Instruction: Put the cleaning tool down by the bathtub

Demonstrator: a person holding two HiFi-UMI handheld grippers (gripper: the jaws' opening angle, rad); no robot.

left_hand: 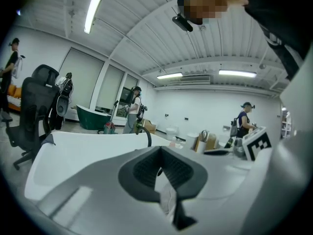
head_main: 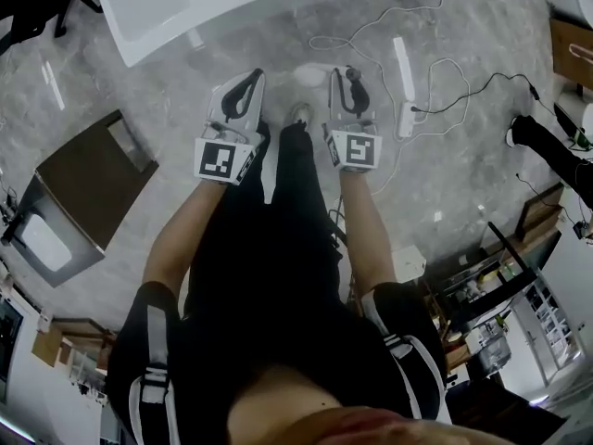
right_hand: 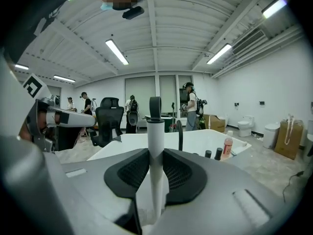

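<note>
Grey marbled floor (head_main: 468, 170), open workroom. White tub (head_main: 153, 21) lies across the top of the head view, just ahead of the person's feet. Loose cables (head_main: 435, 72) and a power strip (head_main: 406, 119) lie on the floor to the right of the feet.

Right gripper (head_main: 349, 80): jaws clamped on the white handle of the cleaning tool (right_hand: 155, 148). The handle stands upright between the pads, with a dark loop at its top end. Its lower end drops out of sight in the right gripper view, and the head view does not settle whether it touches the floor.

Left gripper (left_hand: 160, 169): pads together, nothing between them. It hangs beside the right one, taking no share of the load.

Step in hand, as I read it: the carry is done and the tool has been brought to the tub side, but it is not yet set down. Both grippers point at the tub from close by.

Next move calls for lowering the tool until its foot meets the floor by the tub wall, clear of the cables. Then rest it against the tub or lay it flat, and part the right jaws only once it sits steady.
</note>
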